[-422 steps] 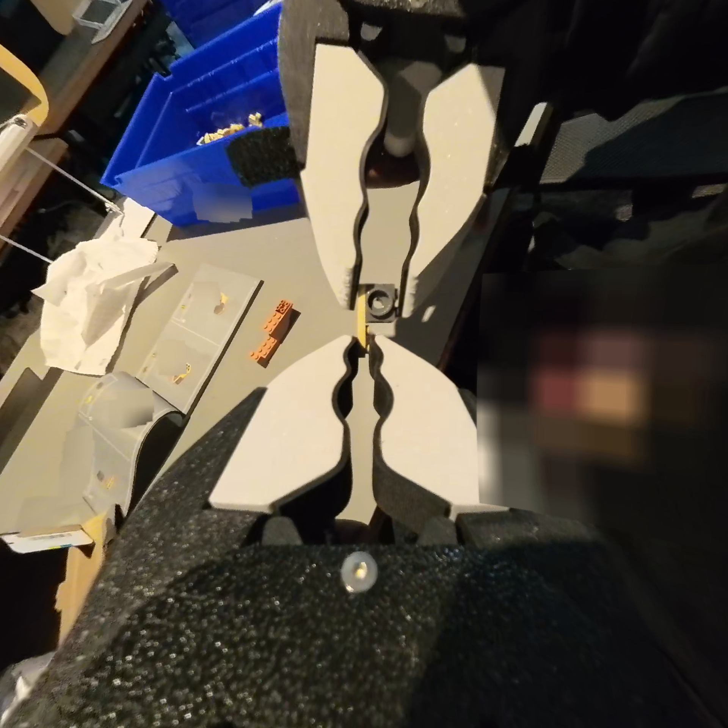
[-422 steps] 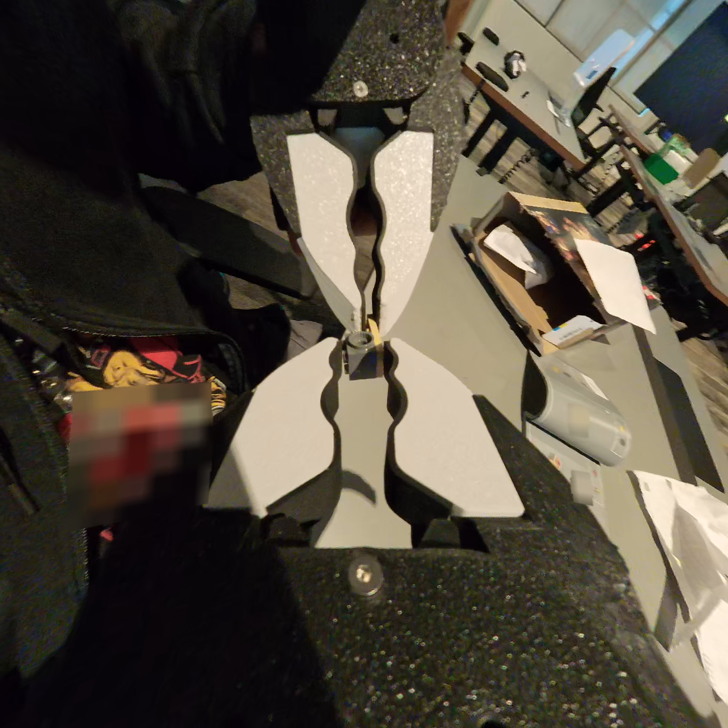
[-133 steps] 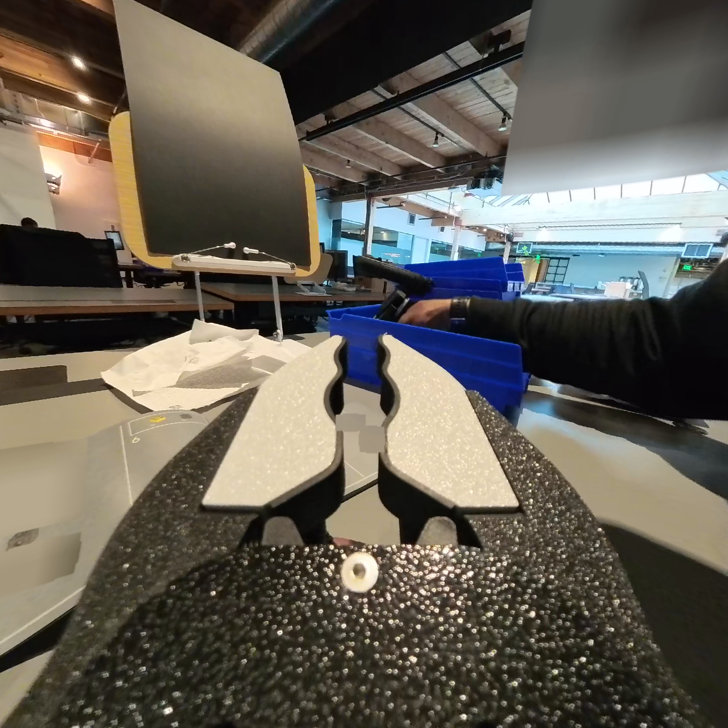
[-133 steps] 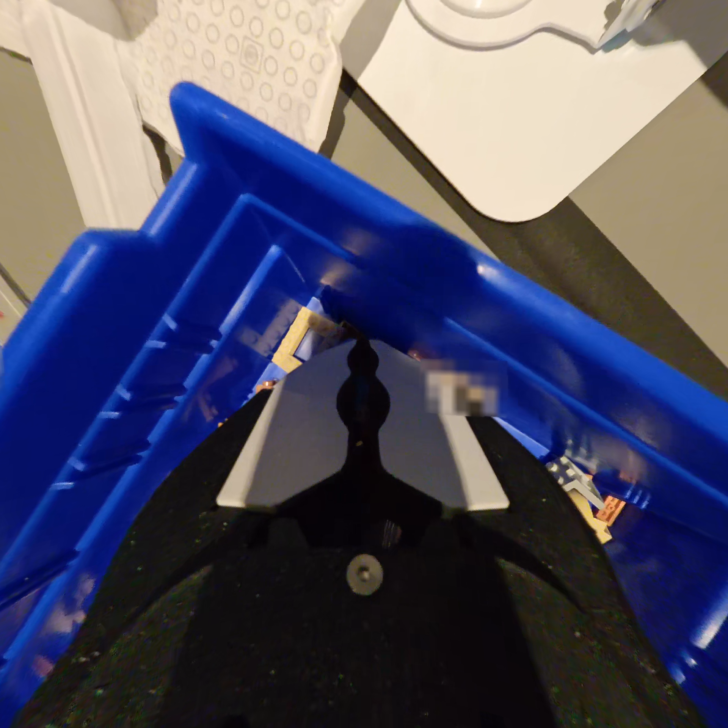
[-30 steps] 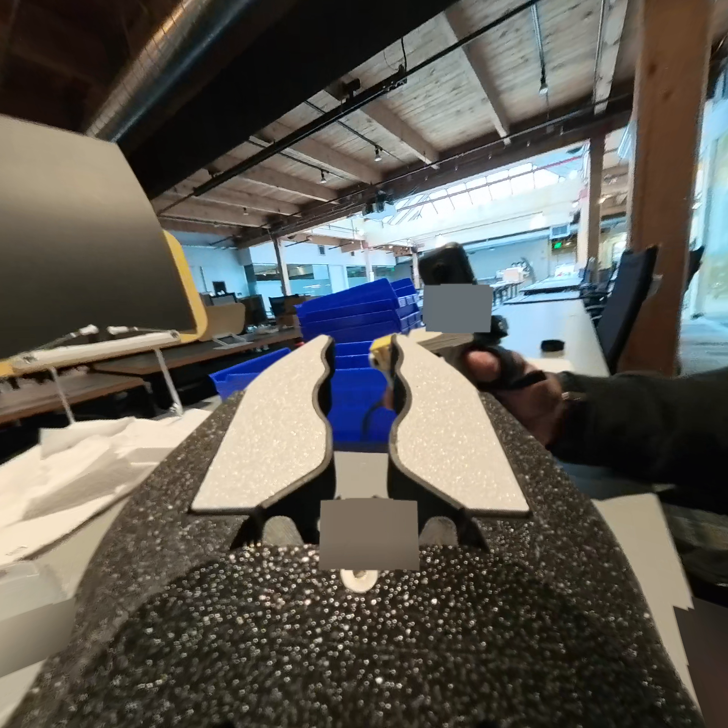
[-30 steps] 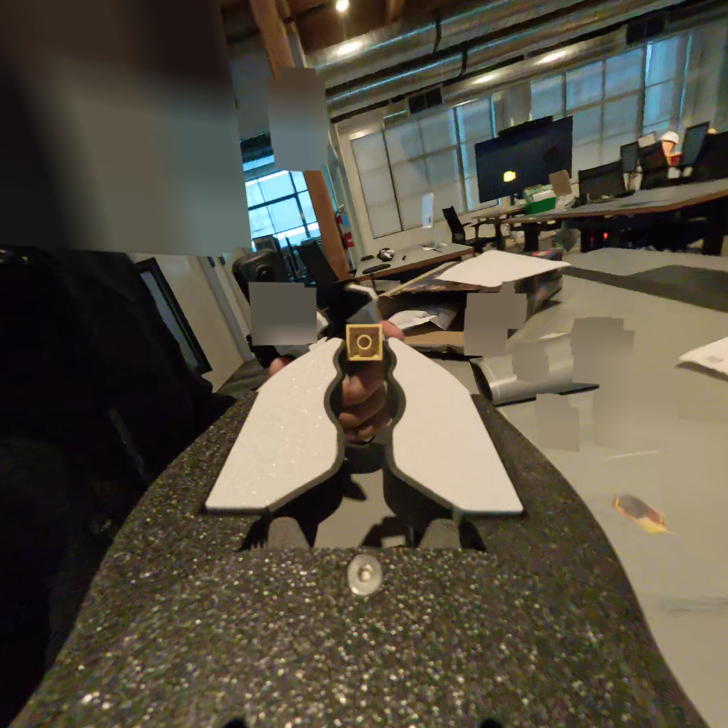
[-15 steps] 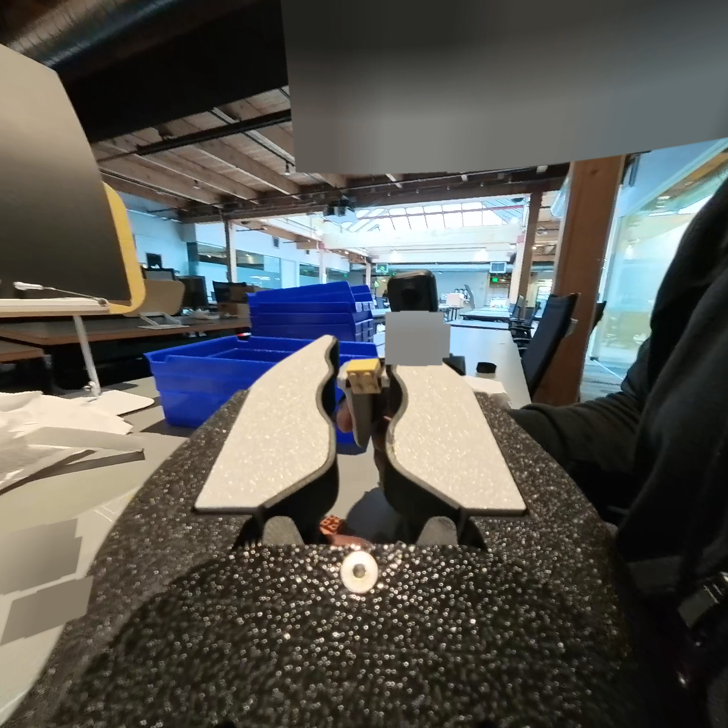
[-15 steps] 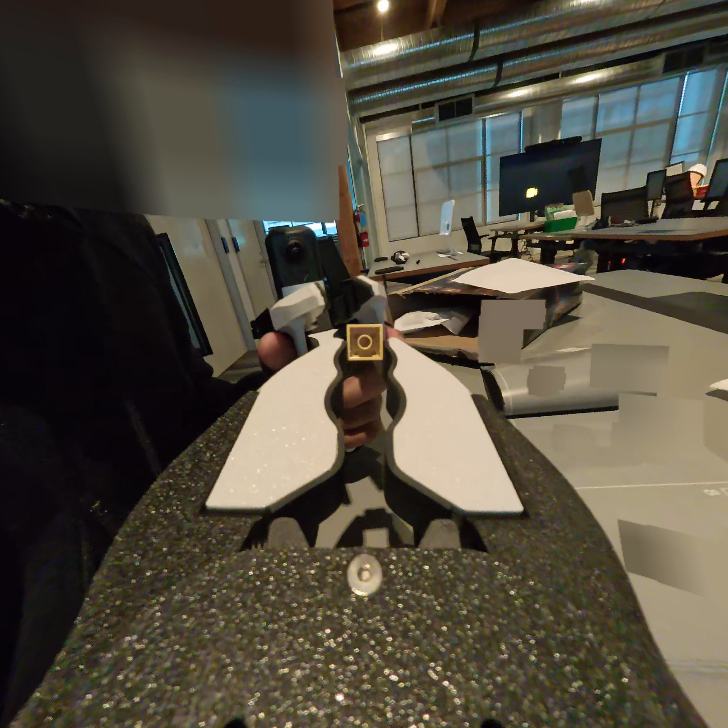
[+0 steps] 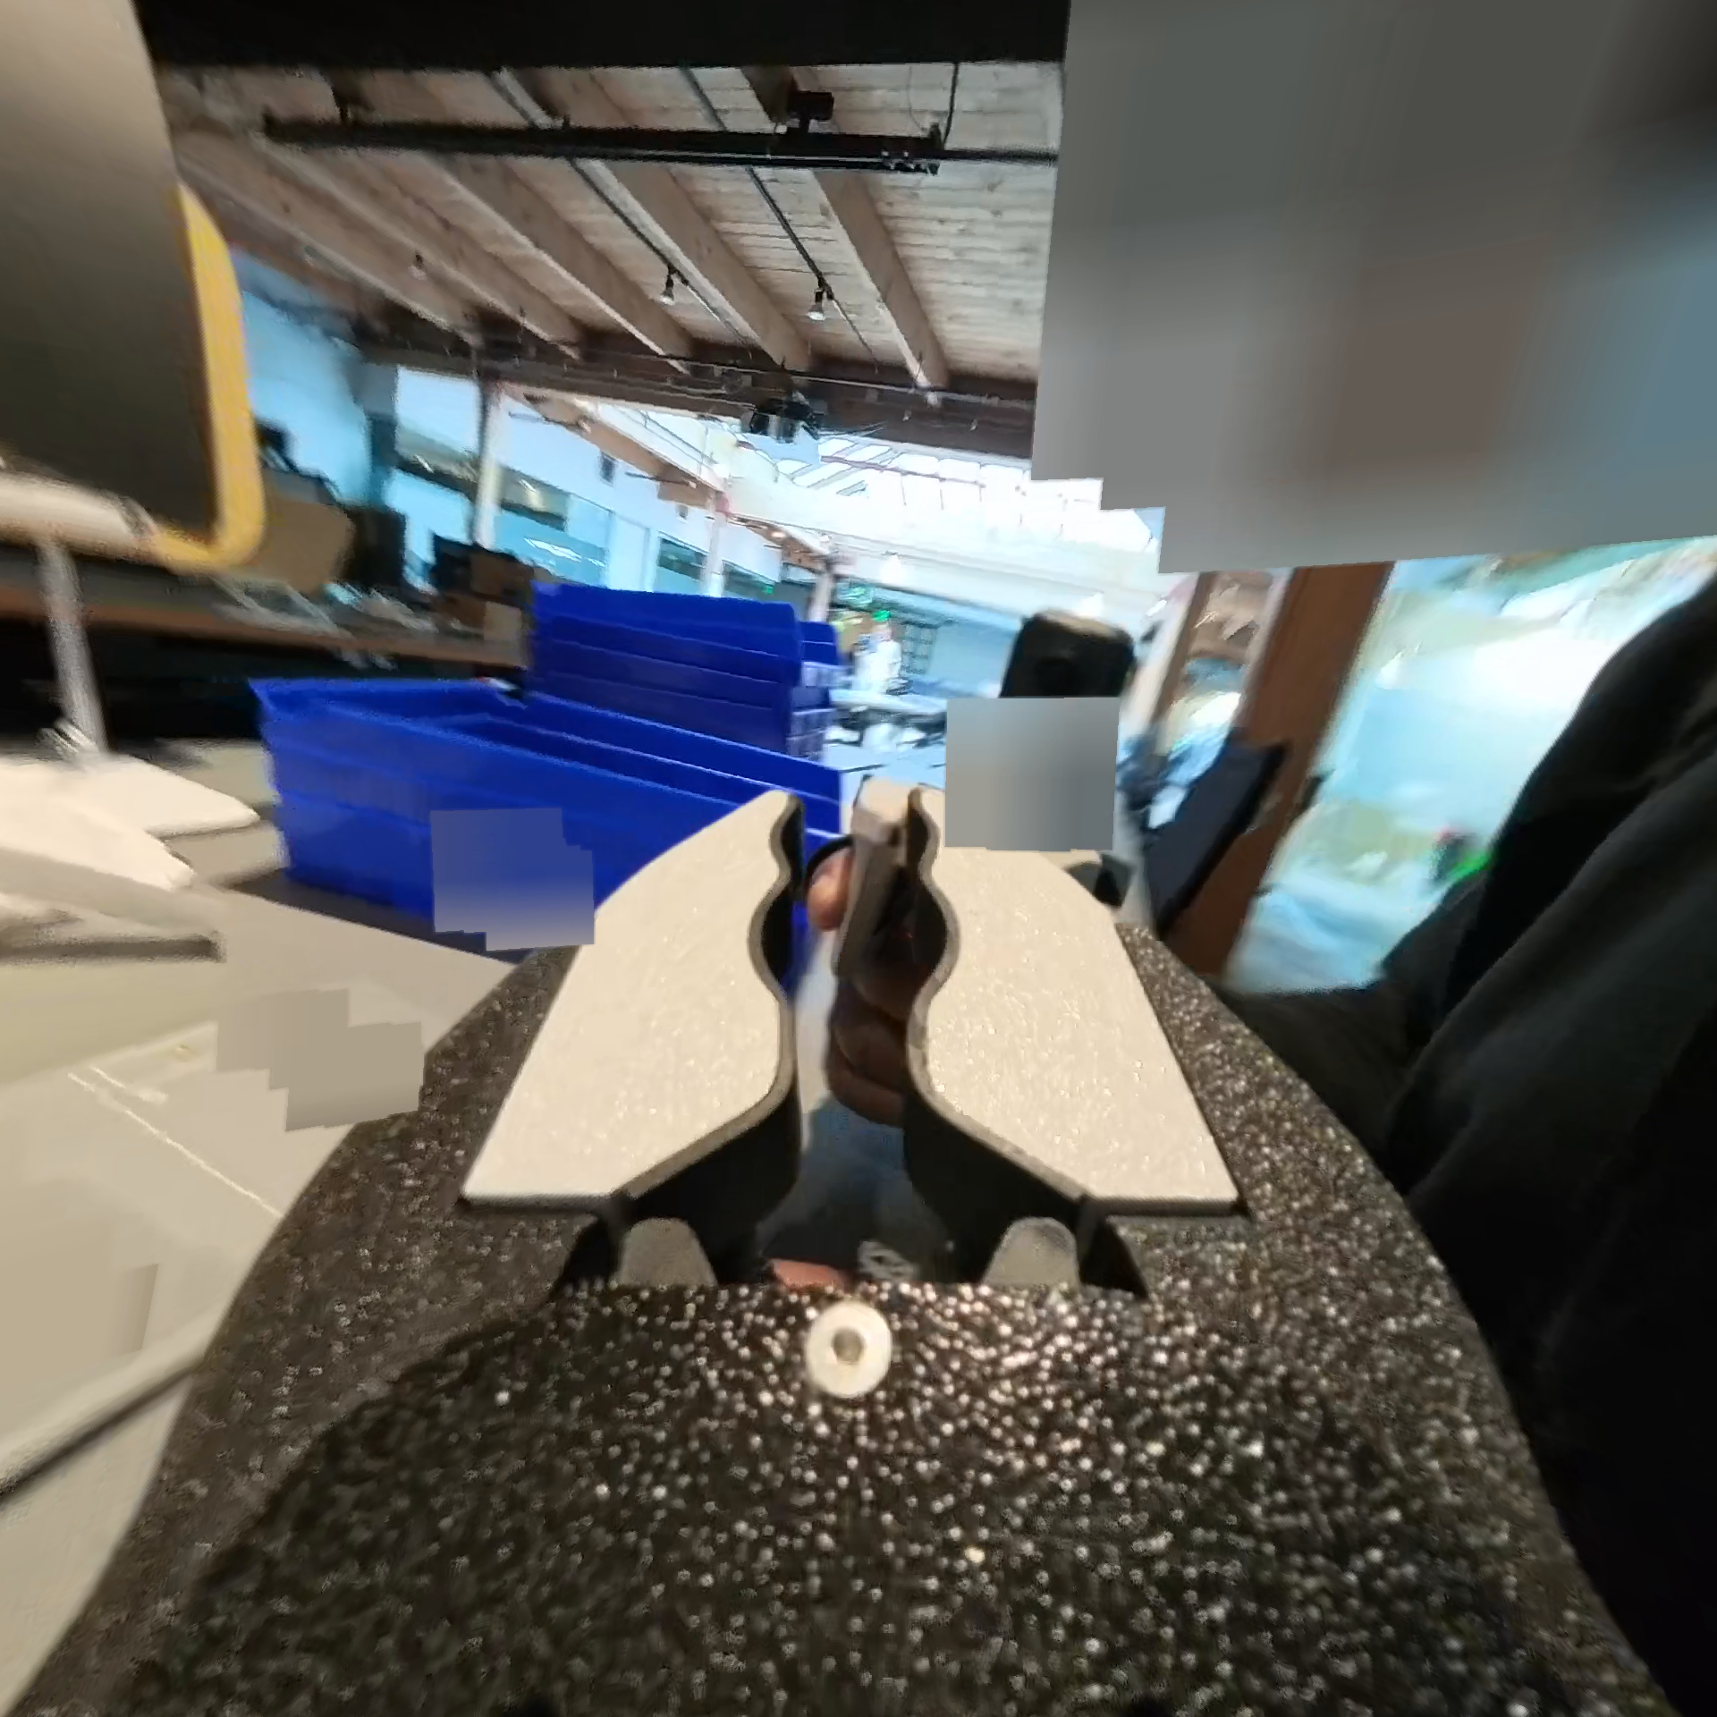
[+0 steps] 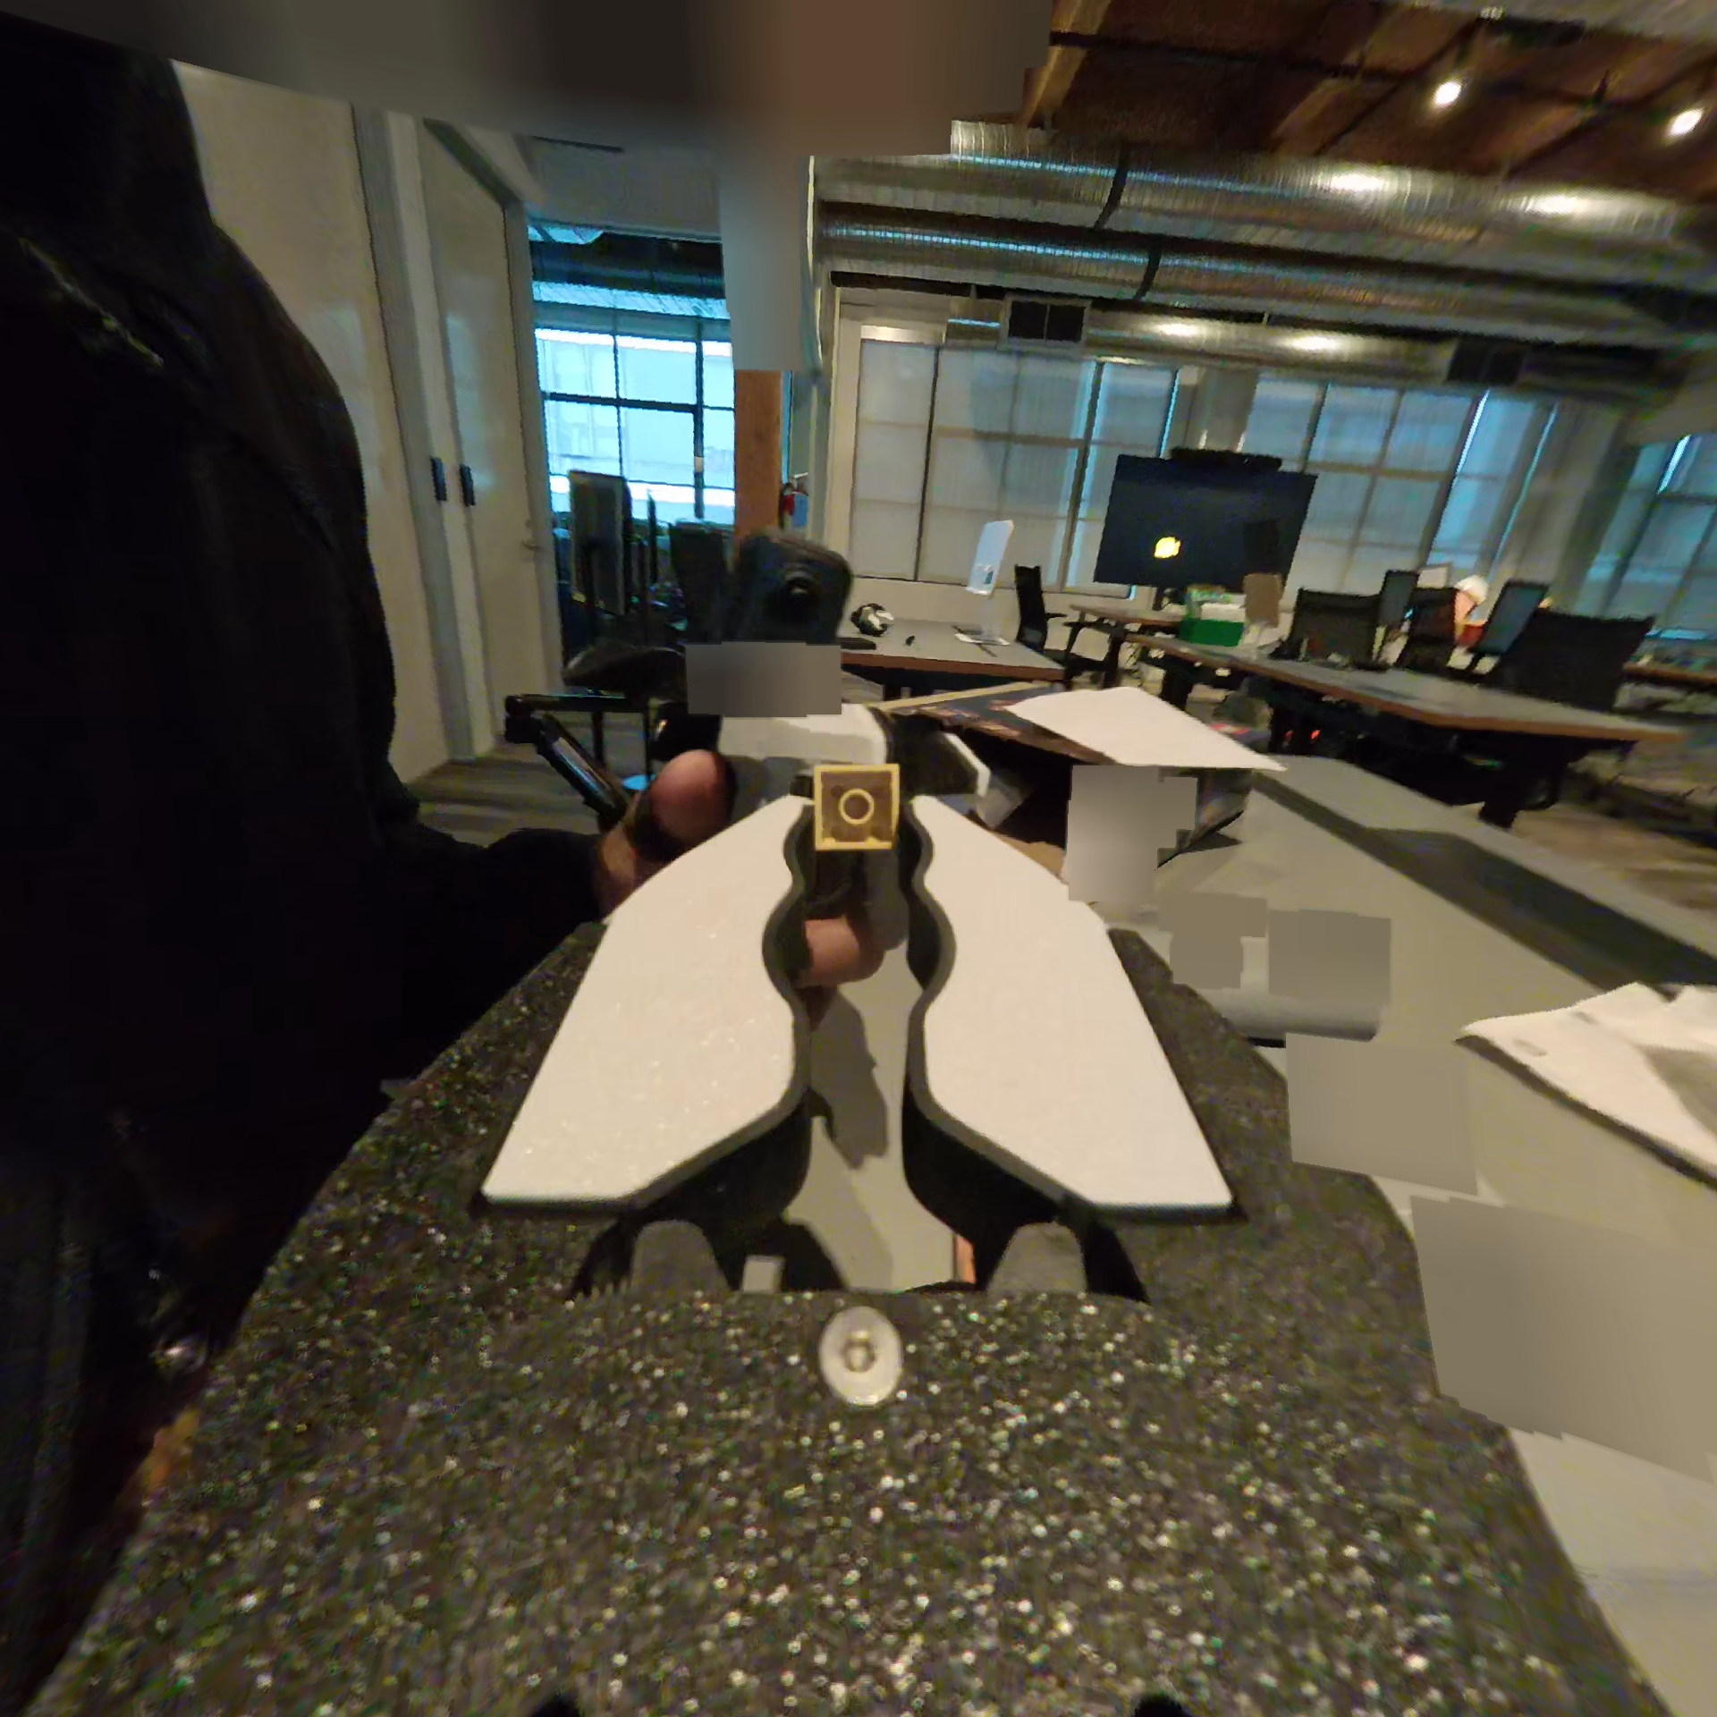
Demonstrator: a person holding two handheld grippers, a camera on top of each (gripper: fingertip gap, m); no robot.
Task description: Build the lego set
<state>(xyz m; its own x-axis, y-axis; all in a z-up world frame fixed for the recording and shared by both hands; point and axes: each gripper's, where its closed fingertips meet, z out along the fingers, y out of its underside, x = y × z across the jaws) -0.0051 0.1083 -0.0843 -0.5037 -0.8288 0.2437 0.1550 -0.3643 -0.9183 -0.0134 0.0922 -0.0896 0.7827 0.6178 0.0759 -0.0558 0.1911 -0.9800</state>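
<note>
My right gripper (image 10: 855, 808) is shut on a small tan square brick (image 10: 855, 806), held at its fingertips with the round hole facing the camera. My left gripper (image 9: 850, 818) is open and empty. The two grippers face each other above the table, tip to tip. In the left wrist view the right gripper's fingers (image 9: 873, 864) show edge-on in the gap between my left fingers, blurred, and I cannot make out the brick there. In the right wrist view the hand (image 10: 688, 799) that holds the left gripper shows just behind the brick.
Blue bins (image 9: 557, 799) stand at the back of the grey table (image 9: 186, 1115), with crumpled white paper (image 9: 84, 836) to their left. An open cardboard box (image 10: 1068, 743) and loose papers (image 10: 1626, 1068) lie on the right. A dark sleeve (image 9: 1533, 1022) fills the right side. Both grippers' tips are close together, under 4 cm apart.
The two grippers have closed in on each other. The right gripper's tips now sit between the left's open fingers. The right gripper still holds the tan brick.
</note>
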